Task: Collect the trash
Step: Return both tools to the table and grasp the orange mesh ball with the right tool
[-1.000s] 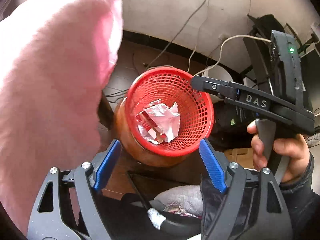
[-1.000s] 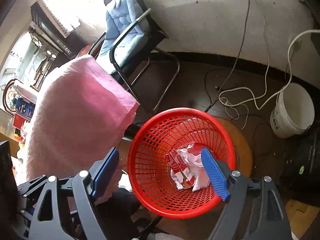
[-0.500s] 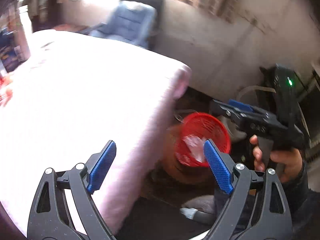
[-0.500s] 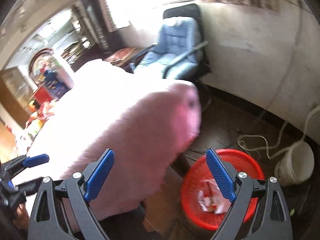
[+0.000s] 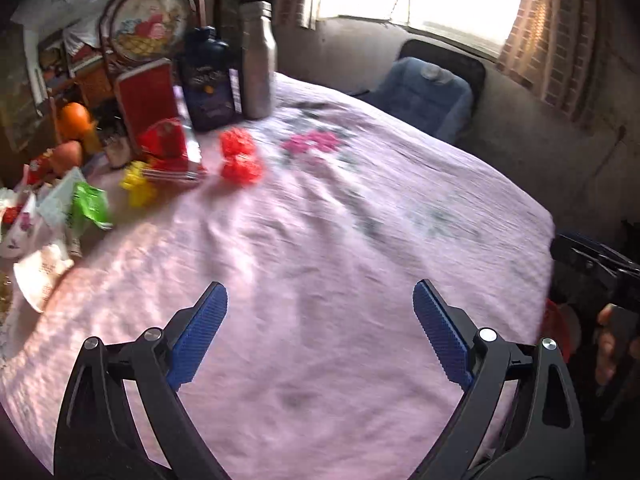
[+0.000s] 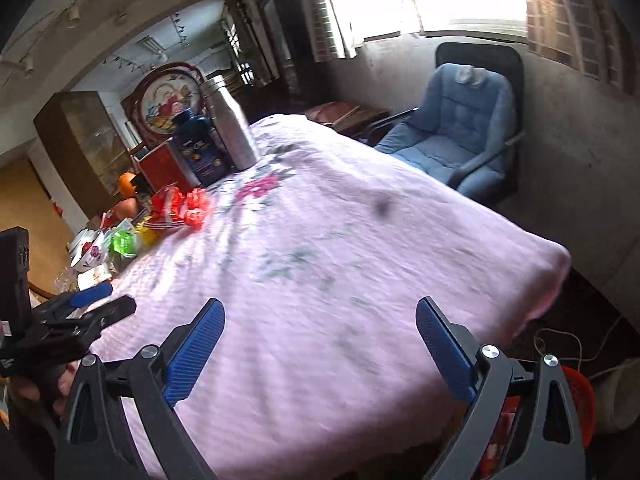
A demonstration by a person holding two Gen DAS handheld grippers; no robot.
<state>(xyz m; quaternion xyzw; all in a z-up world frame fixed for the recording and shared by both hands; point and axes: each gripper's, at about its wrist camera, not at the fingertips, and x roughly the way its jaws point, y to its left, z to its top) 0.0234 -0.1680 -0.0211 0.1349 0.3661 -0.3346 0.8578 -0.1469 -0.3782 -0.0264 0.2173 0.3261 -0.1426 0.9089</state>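
Observation:
Trash lies on the far left of the pink tablecloth (image 5: pixel 340 240): red crumpled wrappers (image 5: pixel 240 156), a yellow wrapper (image 5: pixel 138 186), a green one (image 5: pixel 90 204) and white paper (image 5: pixel 36 276). My left gripper (image 5: pixel 318 300) hovers over bare cloth, its jaws opening with nothing between them. In the right wrist view my right gripper (image 6: pixel 320 312) is also opening over the cloth, holding nothing. The red wrappers (image 6: pixel 196 208) and the green wrapper (image 6: pixel 122 242) lie far ahead on the left. The red mesh basket (image 6: pixel 576 392) stands low beside the table's right corner.
A silver bottle (image 5: pixel 258 60), a dark blue jar (image 5: pixel 210 80) and a red box (image 5: pixel 146 96) stand at the table's far left. A blue chair (image 6: pixel 452 132) sits behind the table. A white bucket (image 6: pixel 616 396) and cables lie on the floor by the basket.
Both grippers have swung up and away from the red basket to above the pink table. Their jaws have spread wider. The basket has slid to the lower right edge of the views.

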